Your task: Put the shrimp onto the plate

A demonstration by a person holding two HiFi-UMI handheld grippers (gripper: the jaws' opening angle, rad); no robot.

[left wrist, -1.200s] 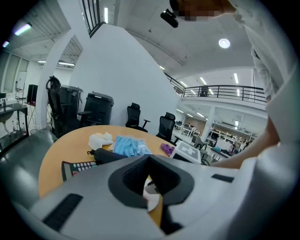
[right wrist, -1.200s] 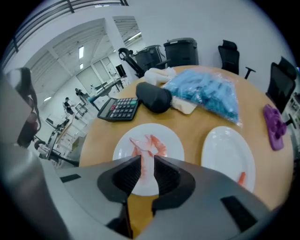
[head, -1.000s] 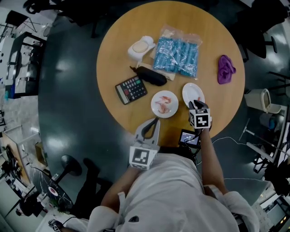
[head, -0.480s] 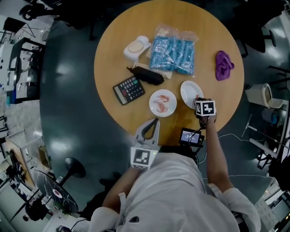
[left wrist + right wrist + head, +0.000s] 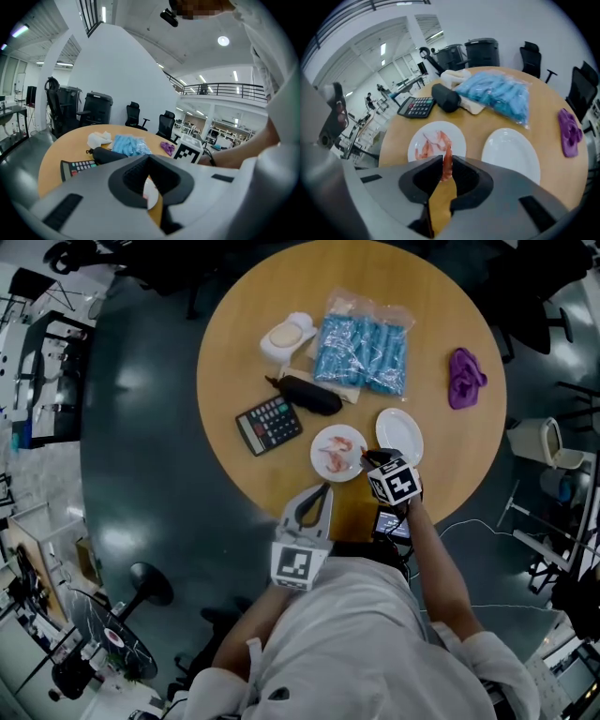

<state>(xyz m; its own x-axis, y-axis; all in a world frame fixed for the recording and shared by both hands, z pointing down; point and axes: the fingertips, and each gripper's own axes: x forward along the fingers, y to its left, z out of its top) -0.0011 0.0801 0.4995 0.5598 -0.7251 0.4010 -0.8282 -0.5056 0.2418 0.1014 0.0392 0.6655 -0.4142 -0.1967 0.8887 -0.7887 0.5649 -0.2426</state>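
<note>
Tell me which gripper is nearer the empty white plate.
Right. The right gripper, shut on a shrimp, hangs between the two plates, beside the empty plate. The left gripper is at the table's near edge, on the person's side of the shrimp plate.

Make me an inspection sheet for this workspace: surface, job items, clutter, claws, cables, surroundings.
Surface: round wooden table, nothing spilled.
Job's things: held shrimp in the right claw; other shrimp on the shrimp plate; second plate empty.
Clutter: calculator, black pouch, blue packet, white pack, purple cloth.
Grippers: right claw shut on the held shrimp, at the shrimp plate's edge; left claw shut, empty, by the table's near edge.
Cables: thin cable on the floor, right of the person.
Surroundings: dark floor, office chairs, bin.
</note>
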